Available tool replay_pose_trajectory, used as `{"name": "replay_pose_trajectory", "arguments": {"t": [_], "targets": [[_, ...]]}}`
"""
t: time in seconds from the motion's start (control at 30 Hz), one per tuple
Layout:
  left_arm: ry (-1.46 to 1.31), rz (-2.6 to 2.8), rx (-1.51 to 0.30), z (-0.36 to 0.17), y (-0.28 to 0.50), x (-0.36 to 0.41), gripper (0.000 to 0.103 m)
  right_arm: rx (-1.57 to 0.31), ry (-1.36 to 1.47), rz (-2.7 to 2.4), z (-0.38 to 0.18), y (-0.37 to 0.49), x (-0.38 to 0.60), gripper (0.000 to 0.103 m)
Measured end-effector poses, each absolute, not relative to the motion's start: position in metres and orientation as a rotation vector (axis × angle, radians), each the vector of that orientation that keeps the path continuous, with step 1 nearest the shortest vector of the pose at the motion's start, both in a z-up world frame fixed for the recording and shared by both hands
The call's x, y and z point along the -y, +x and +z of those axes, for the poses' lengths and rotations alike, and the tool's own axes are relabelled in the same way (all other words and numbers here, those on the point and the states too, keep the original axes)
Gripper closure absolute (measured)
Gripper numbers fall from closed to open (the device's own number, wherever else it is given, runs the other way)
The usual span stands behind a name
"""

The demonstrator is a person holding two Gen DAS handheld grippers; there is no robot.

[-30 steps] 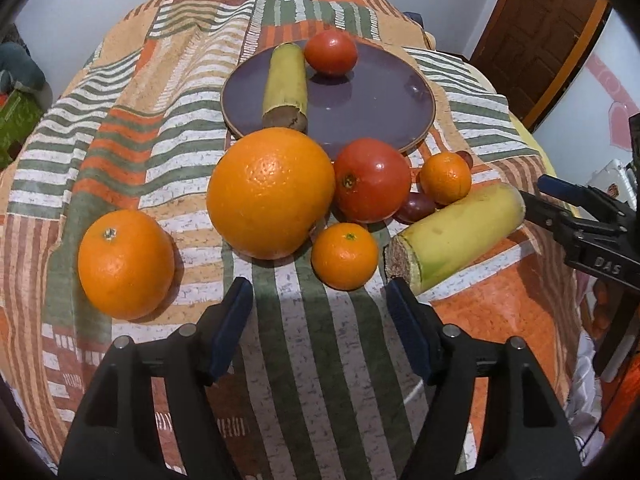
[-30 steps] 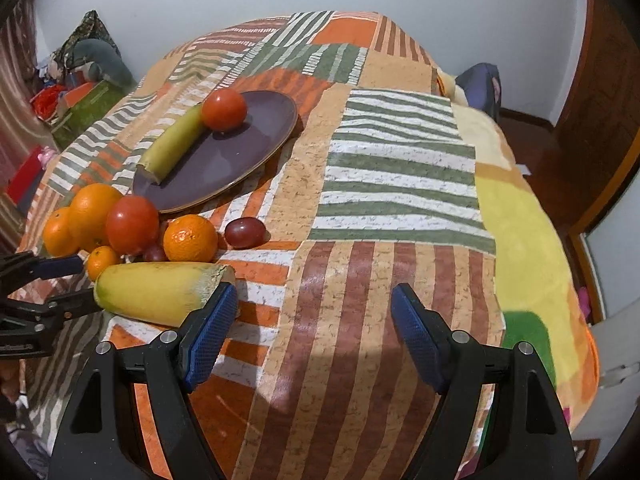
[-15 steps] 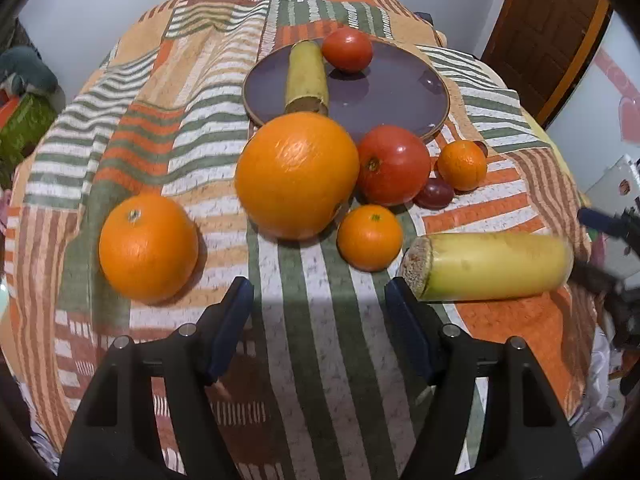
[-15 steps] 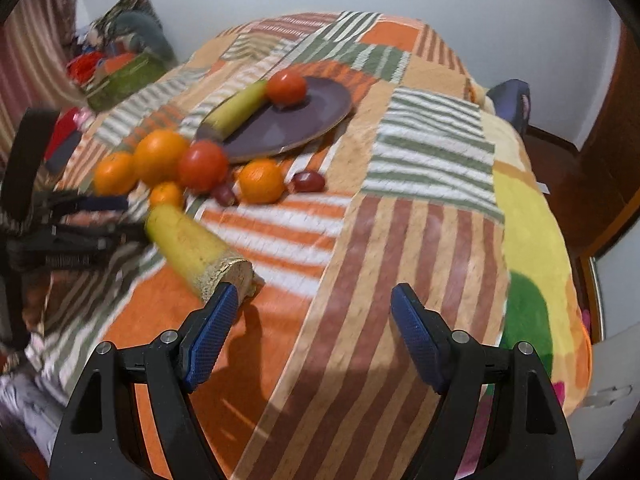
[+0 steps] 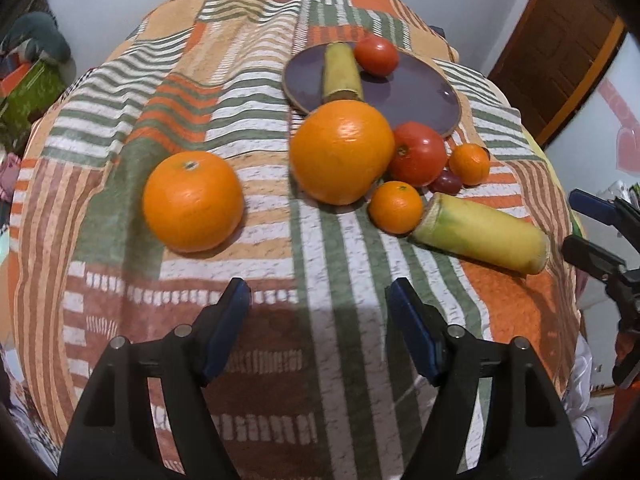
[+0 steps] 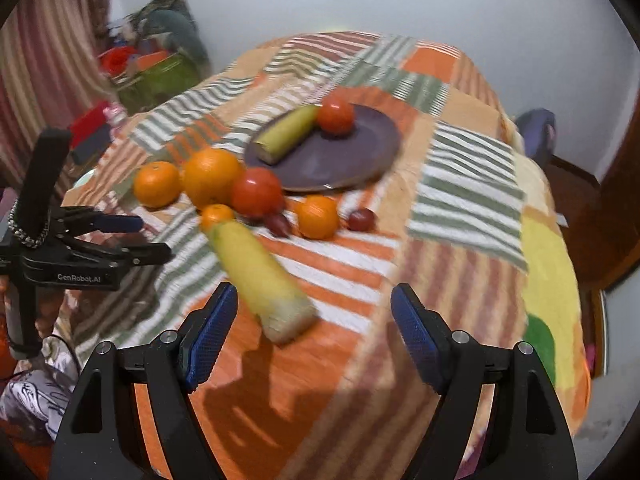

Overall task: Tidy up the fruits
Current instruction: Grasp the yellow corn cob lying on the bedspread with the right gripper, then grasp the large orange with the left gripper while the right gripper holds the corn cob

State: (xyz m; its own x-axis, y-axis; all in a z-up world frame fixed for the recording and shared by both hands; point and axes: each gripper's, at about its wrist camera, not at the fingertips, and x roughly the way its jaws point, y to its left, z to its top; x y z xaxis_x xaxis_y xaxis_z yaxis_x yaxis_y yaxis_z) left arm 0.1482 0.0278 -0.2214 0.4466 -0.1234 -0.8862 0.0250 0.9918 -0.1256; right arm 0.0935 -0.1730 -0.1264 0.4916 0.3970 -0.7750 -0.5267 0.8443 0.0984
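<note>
A purple plate (image 5: 416,92) holds a yellow-green banana piece (image 5: 340,72) and a tomato (image 5: 376,56). In front of it on the striped cloth lie a big orange (image 5: 342,152), a second orange (image 5: 193,201), a large tomato (image 5: 418,153), two mandarins (image 5: 395,207) (image 5: 469,164), a grape (image 5: 447,182) and a second banana piece (image 5: 480,232). My left gripper (image 5: 320,320) is open and empty, short of the fruit. My right gripper (image 6: 314,328) is open and empty; the loose banana piece (image 6: 260,276) lies just ahead of its left finger.
The striped patchwork cloth (image 5: 200,80) covers a rounded table that drops off at the edges. A green box and clutter (image 6: 160,76) stand at the far left. A wooden door (image 5: 560,48) is at the right. A second grape (image 6: 361,219) lies right of the mandarin.
Both views have swung: the left gripper shifted left, so the fruit now sits right of centre. The right gripper swung round to face the loose banana piece's cut end. No fruit was grasped.
</note>
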Motion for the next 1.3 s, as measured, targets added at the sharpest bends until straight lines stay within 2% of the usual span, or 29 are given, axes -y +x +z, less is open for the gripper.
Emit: {"name": "replay_pose_trajectory", "arguments": {"t": [0.1,0.17,0.2,0.37,0.6,0.87,1.17,1.3], "targets": [[-0.102,-0.077,-1.093,-0.219,0.144,-0.034,0.03,-0.912,-0.197,0.614,-0.137,0.103,0.153,0.027],[-0.101,-0.068,-1.081,-0.215,0.141,-0.038,0.03,-0.953,-0.215,0.643,-0.149,0.112,0.138,0.032],[-0.103,-0.066,-1.076,-0.214,0.139,-0.04,0.03,-0.976,-0.22,0.665,-0.154,0.115,0.132,0.04],[-0.095,-0.029,-1.048,-0.208,0.135,-0.053,0.03,-1.021,-0.267,0.689,-0.171,0.122,0.113,0.043],[-0.131,0.024,-1.032,-0.205,0.139,-0.083,0.03,-1.019,-0.269,0.706,-0.165,0.11,0.129,0.063],[-0.148,0.043,-1.031,-0.21,0.16,-0.101,0.03,-1.055,-0.206,0.606,-0.16,0.102,0.166,0.064],[-0.109,0.045,-1.032,-0.219,0.188,-0.097,0.03,-1.065,-0.201,0.593,-0.165,0.11,0.154,0.061],[-0.076,0.064,-1.037,-0.227,0.195,-0.091,0.028,-1.027,-0.209,0.584,-0.165,0.108,0.153,0.065]]}}
